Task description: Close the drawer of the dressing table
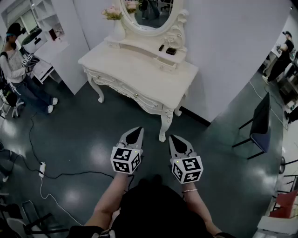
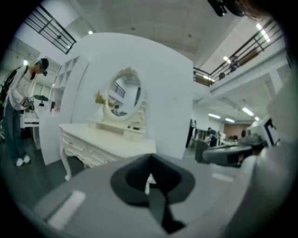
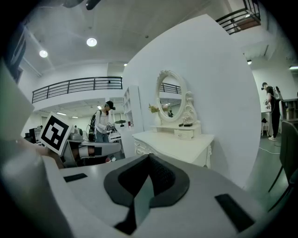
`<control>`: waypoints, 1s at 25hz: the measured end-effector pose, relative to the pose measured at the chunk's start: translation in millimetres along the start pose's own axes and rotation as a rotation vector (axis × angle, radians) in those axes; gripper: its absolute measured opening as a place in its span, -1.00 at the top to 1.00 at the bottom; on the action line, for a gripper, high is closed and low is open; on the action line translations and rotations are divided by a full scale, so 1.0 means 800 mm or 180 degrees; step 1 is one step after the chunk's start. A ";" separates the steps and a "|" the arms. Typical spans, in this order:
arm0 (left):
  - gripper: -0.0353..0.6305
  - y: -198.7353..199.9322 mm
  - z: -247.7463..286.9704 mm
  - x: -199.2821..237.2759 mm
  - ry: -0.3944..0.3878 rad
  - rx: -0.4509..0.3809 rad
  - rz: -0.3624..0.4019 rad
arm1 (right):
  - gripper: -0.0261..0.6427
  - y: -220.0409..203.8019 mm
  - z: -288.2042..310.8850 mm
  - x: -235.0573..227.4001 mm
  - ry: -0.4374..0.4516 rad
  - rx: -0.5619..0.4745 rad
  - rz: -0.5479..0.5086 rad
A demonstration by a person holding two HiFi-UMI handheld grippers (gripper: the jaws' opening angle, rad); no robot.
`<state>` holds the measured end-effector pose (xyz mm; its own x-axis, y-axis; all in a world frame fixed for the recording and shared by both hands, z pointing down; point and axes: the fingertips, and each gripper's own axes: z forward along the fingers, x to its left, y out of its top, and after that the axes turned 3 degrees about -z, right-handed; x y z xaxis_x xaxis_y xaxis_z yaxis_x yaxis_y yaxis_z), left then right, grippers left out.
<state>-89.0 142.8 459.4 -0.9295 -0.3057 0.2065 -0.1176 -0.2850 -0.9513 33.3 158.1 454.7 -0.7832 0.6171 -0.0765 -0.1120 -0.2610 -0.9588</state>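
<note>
Drawer fronts (image 1: pixel 125 89) with tiny knobs run along the front of the cream-white carved counter (image 1: pixel 139 69). They are too small to tell if one sticks out. The counter stands on curvy legs on the dark shiny floor (image 1: pixel 84 135), pushed up against a white wall (image 1: pixel 223 46). At its back stands an oval mirror (image 1: pixel 146 14) in a cream frame. A bunch of pink flowers (image 1: pixel 113 13) sits beside the mirror.

The left claw (image 1: pixel 135 132) and the right claw (image 1: pixel 176 139) are side by side over the floor, near the person's body and well apart from the counter. Both point toward the counter and tip a little down. Each claw is pressed together with nothing in it. Each one has a black-and-white marker cube (image 1: pixel 125 160) on it.

Another person (image 1: pixel 18 69) stands far off to the left. A black chair (image 1: pixel 260 123) stands to the right.
</note>
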 end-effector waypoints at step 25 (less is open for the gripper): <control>0.87 -0.002 0.025 -0.021 0.0071 -0.0014 0.0030 | 0.91 0.002 -0.010 -0.034 0.0060 -0.0094 0.0113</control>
<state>-65.9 130.2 461.7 -0.9381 -0.2880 0.1924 -0.1102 -0.2783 -0.9541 59.7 146.8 453.2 -0.7746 0.6218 -0.1154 -0.0661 -0.2610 -0.9631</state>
